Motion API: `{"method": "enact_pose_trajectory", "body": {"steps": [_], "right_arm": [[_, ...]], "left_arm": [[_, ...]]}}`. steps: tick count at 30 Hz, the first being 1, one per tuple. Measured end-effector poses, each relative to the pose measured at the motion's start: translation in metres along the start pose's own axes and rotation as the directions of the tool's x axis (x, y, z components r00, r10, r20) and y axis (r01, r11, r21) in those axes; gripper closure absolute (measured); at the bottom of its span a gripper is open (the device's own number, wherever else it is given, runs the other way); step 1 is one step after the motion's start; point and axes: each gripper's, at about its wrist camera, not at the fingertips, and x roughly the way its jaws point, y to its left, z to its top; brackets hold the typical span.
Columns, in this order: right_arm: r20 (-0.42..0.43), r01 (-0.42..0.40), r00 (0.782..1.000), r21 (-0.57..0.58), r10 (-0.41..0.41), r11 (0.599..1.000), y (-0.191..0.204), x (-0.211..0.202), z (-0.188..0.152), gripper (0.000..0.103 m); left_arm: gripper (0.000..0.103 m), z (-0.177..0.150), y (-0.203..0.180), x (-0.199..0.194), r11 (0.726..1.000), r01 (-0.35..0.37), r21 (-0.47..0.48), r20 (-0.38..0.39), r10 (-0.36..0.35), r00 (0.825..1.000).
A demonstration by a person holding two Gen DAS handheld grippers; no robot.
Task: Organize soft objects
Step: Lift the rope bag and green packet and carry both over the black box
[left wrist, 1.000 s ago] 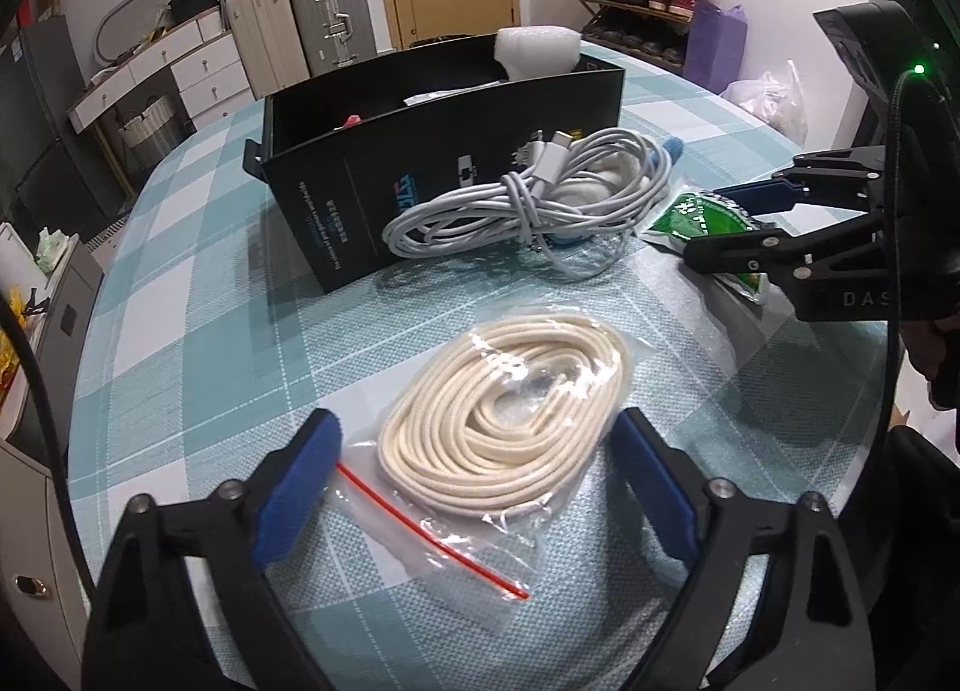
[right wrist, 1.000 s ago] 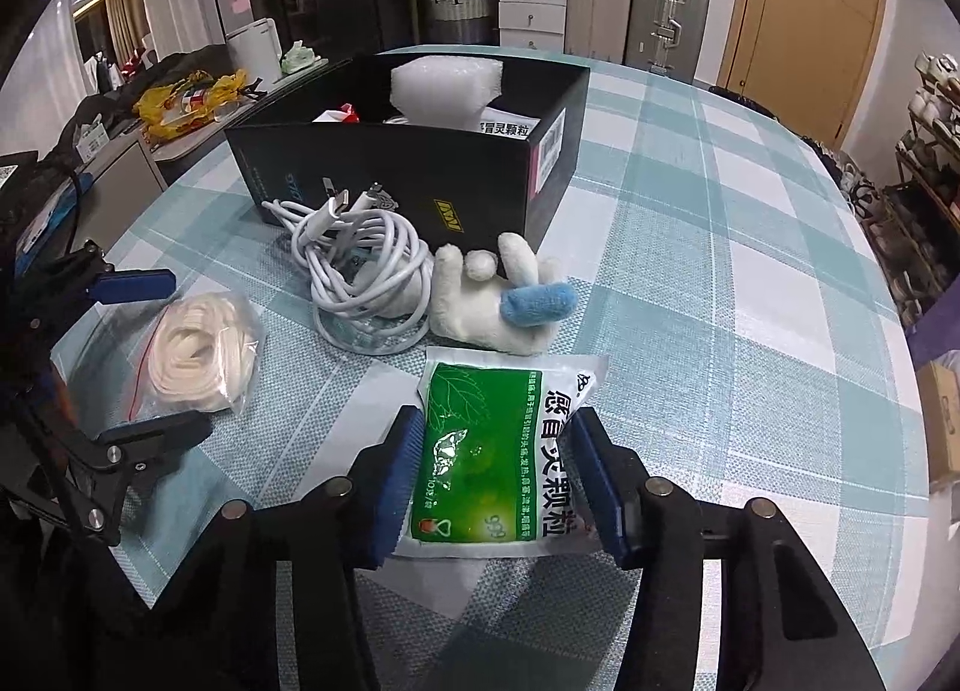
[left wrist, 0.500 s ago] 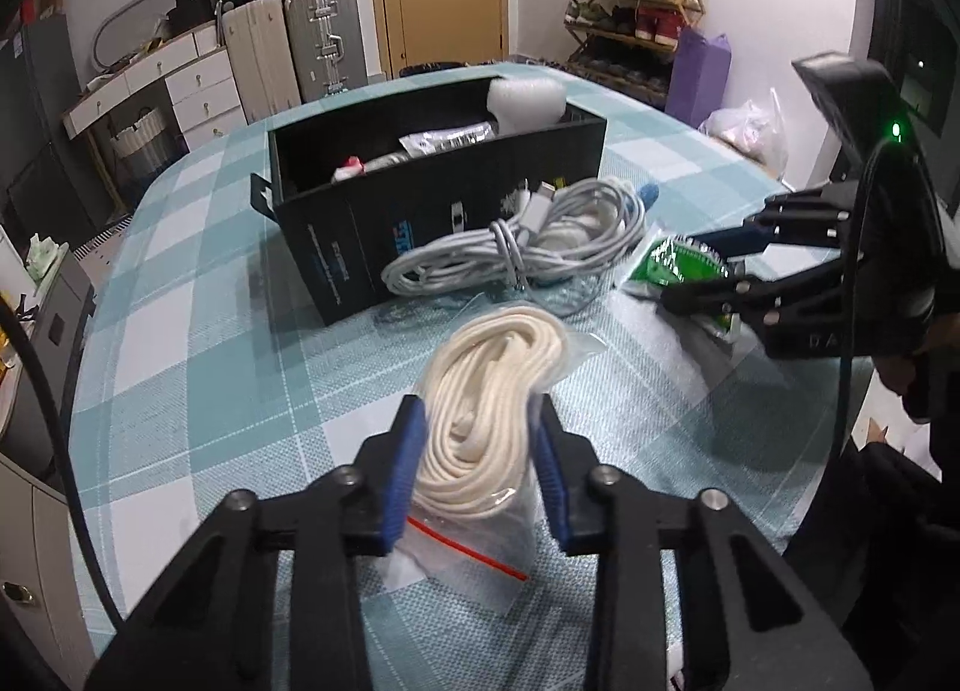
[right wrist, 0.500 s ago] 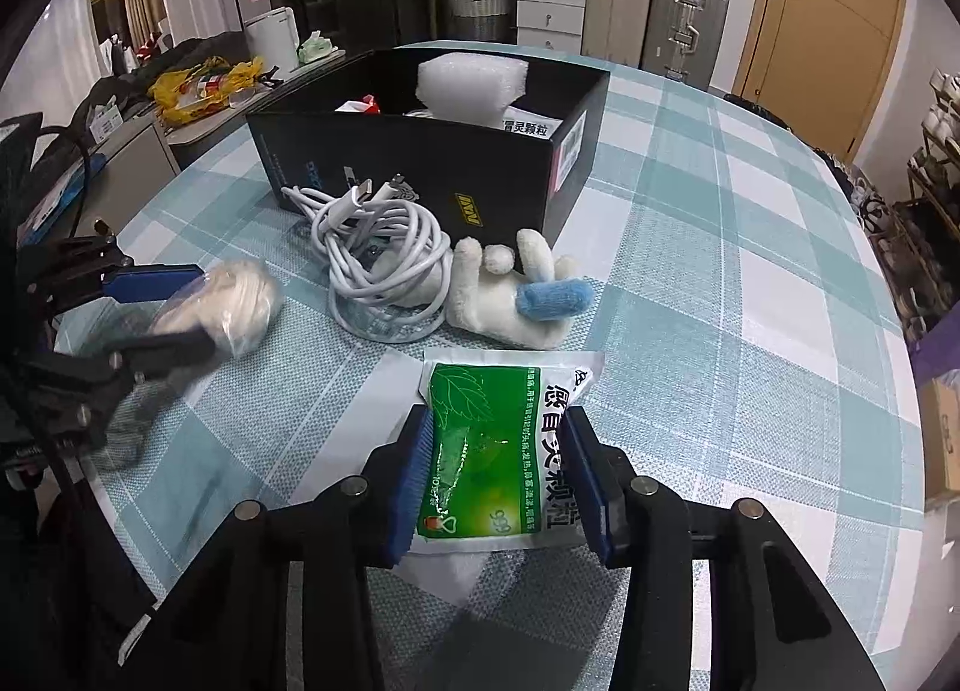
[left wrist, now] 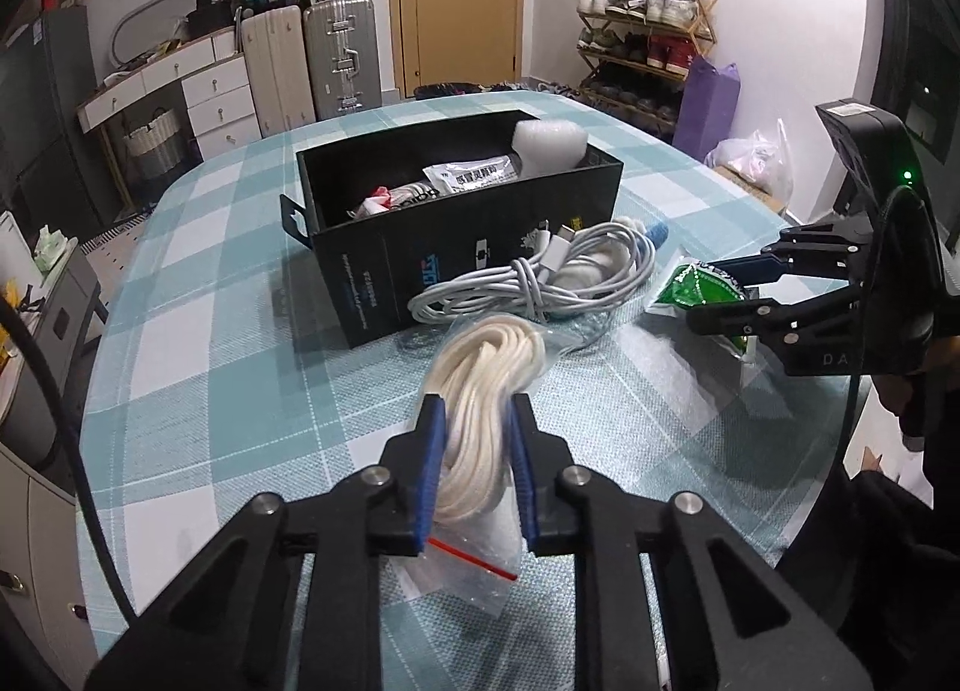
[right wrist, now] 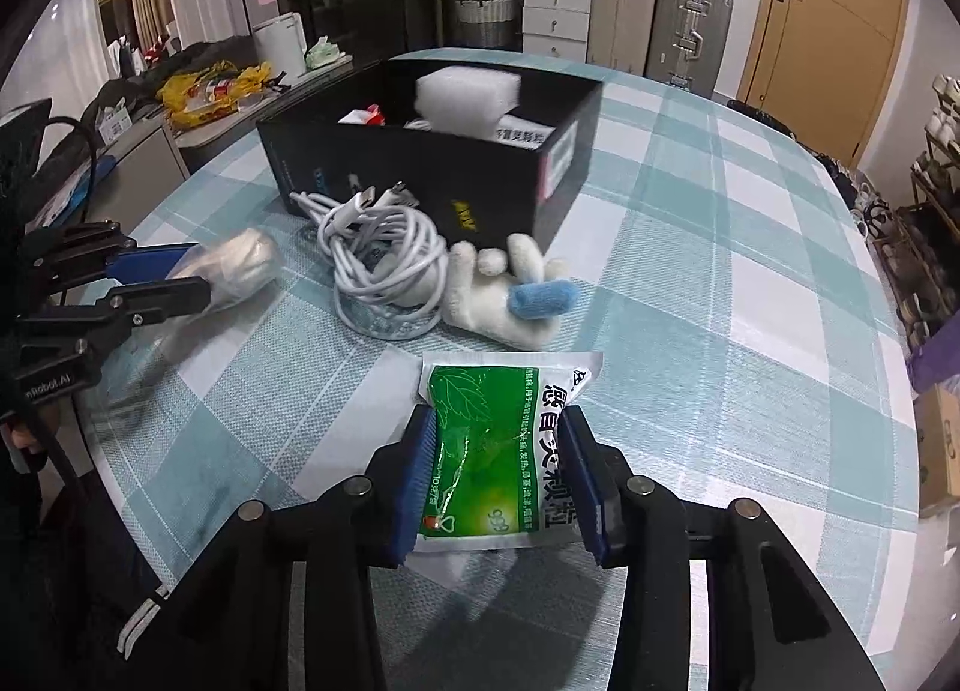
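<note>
A clear zip bag of cream rope (left wrist: pixel 486 367) is squeezed between the blue pads of my left gripper (left wrist: pixel 474 409), which is shut on it and holds it off the checked tablecloth. My right gripper (right wrist: pixel 495 421) is shut on a green medicine packet (right wrist: pixel 498 391), whose far end sticks out past the pads. The right wrist view shows the left gripper (right wrist: pixel 174 271) with the rope bag (right wrist: pixel 240 265) at the left. In the left wrist view the right gripper (left wrist: pixel 720 295) holds the packet (left wrist: pixel 702 286) at the right.
A black open box (left wrist: pixel 456 247) with a foam block (left wrist: pixel 549 144) and sachets inside stands mid-table. A coiled white cable (right wrist: pixel 384 265) and a white plush toy (right wrist: pixel 504 295) lie against its near wall. Suitcases, drawers and a shoe rack stand beyond the round table.
The left jaws closed from wide apart onto the rope bag, bunched it up and raised it. The right jaws drew in on the green packet, and it now sits lifted off the cloth.
</note>
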Motion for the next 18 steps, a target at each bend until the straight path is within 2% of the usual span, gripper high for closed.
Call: {"method": "enact_pose_trajectory", "body": {"steps": [5,9,13,16,17,18], "right_arm": [[0.024,-0.003,1.0,0.0,0.003,1.0,-0.001,-0.008,0.002,0.061],[0.04,-0.009,0.999,-0.01,0.01,1.0,0.001,-0.012,0.004,0.061],[0.063,-0.014,0.998,-0.016,0.015,1.0,0.0,-0.014,0.005,0.061],[0.067,-0.018,0.998,-0.019,0.019,1.0,-0.001,-0.015,0.005,0.061],[0.068,-0.02,0.997,-0.021,0.022,1.0,0.0,-0.015,0.004,0.061],[0.068,-0.022,0.997,-0.022,0.023,1.0,0.0,-0.015,0.004,0.061]], "left_arm": [[0.085,0.001,0.003,-0.001,1.0,0.004,-0.015,0.006,-0.004,1.0],[0.092,0.003,0.003,-0.005,1.0,0.016,-0.018,0.025,-0.015,1.0],[0.092,0.003,0.003,-0.004,1.0,0.018,-0.006,0.015,-0.018,1.0],[0.086,0.002,0.003,0.0,1.0,0.002,0.0,0.003,-0.002,1.0],[0.077,0.002,0.002,0.001,1.0,-0.006,0.005,-0.002,0.006,1.0],[0.059,0.001,0.001,0.003,1.0,-0.021,0.012,-0.011,0.021,1.0]]}}
